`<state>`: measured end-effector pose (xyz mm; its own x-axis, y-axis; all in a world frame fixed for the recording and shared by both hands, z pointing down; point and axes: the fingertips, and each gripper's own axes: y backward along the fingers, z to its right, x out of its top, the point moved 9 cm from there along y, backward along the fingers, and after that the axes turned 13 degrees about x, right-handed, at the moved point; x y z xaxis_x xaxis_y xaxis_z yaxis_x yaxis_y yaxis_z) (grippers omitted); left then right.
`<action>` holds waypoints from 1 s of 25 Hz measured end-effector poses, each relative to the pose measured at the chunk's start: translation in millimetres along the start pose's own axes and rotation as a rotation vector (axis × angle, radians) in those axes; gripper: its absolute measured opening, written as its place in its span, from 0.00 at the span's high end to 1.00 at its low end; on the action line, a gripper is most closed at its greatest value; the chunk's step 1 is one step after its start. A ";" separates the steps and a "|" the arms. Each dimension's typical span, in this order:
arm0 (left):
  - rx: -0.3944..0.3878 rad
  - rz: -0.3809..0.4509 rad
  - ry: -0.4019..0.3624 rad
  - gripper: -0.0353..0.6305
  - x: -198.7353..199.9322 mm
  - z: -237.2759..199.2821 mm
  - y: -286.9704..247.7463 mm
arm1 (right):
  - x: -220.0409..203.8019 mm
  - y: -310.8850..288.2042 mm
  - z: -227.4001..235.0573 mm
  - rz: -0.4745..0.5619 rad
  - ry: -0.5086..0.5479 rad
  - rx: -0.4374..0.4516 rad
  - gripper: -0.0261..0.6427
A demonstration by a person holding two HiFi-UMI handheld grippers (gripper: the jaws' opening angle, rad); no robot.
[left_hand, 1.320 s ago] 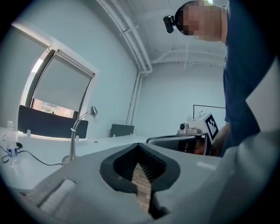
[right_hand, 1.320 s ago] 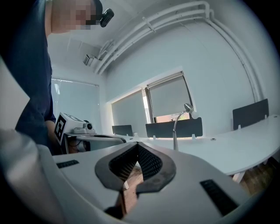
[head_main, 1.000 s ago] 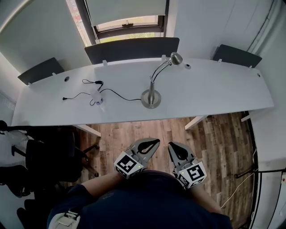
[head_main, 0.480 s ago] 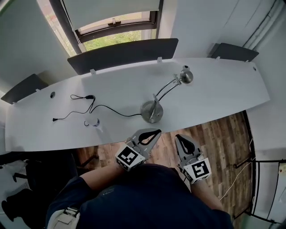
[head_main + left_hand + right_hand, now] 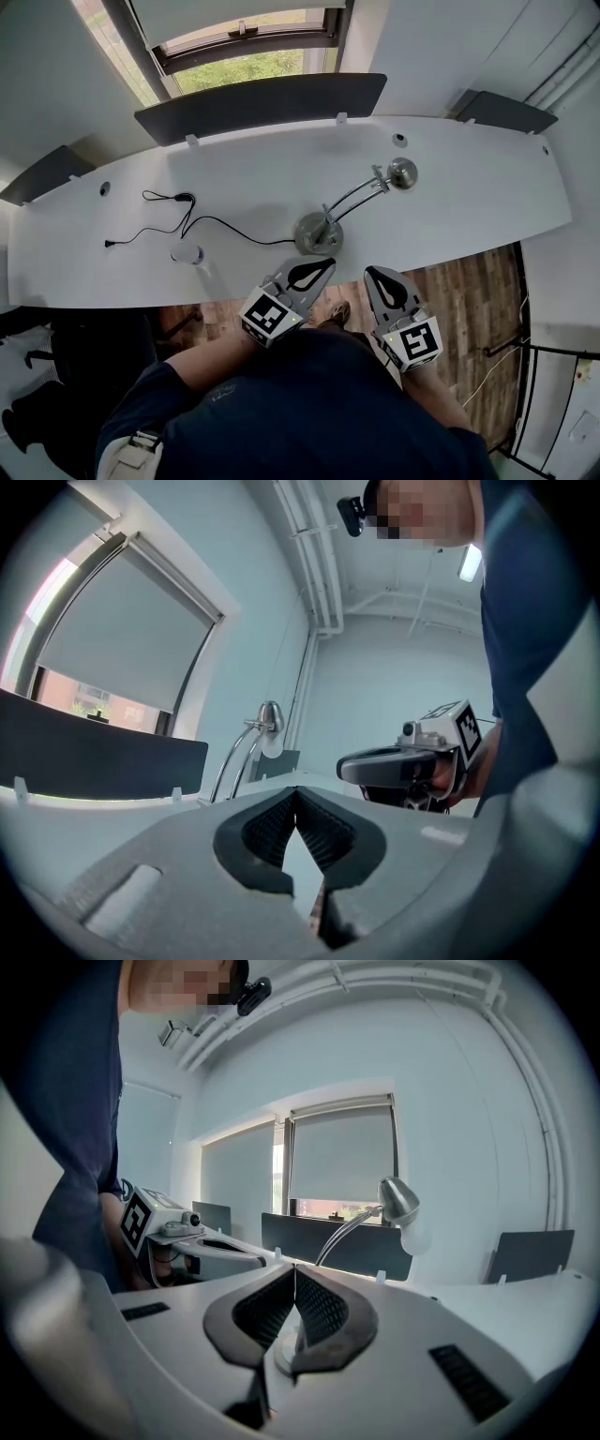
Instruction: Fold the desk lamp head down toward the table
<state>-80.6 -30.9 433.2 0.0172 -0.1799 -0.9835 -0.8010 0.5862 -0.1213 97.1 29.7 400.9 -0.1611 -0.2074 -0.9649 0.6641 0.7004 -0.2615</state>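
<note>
on the white desk (image 5: 487, 192) the lamp (image 5: 323, 228) stands upright, untouched.

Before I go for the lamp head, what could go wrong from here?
1. The left gripper and right gripper are both shut and empty; meeting the lamp head like that would likely knock it rather than grip it.
2. The lamp base stands close to the front edge of the desk; a hard downward push could tip or slide it off.
3. The loose cable trails left from the base and might snag.
</note>
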 end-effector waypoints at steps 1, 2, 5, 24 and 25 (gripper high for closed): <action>0.015 0.001 0.001 0.94 0.2 -0.1 -2.1 | 2.3 -1.6 6.1 0.000 0.007 0.011 0.94; 0.030 0.000 -0.001 0.94 0.8 -0.7 -4.0 | 4.6 -2.9 11.8 -0.001 0.023 0.021 0.94; 0.093 -0.012 -0.001 0.94 -0.2 -9.0 -10.9 | 9.2 -7.9 27.1 -0.021 0.098 0.037 0.94; 0.241 -0.120 -0.022 0.82 -56.6 -49.2 -56.8 | 30.5 -29.6 65.3 -0.257 0.517 -0.049 0.83; 0.243 -0.122 -0.023 0.81 -57.8 -50.6 -59.9 | 32.5 -30.9 66.4 -0.273 0.553 -0.064 0.81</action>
<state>-64.0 -95.6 504.0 0.1208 -0.2450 -0.9620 -0.6252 0.7339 -0.2654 119.8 -44.1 379.3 -0.6848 -0.0119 -0.7286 0.5033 0.7153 -0.4848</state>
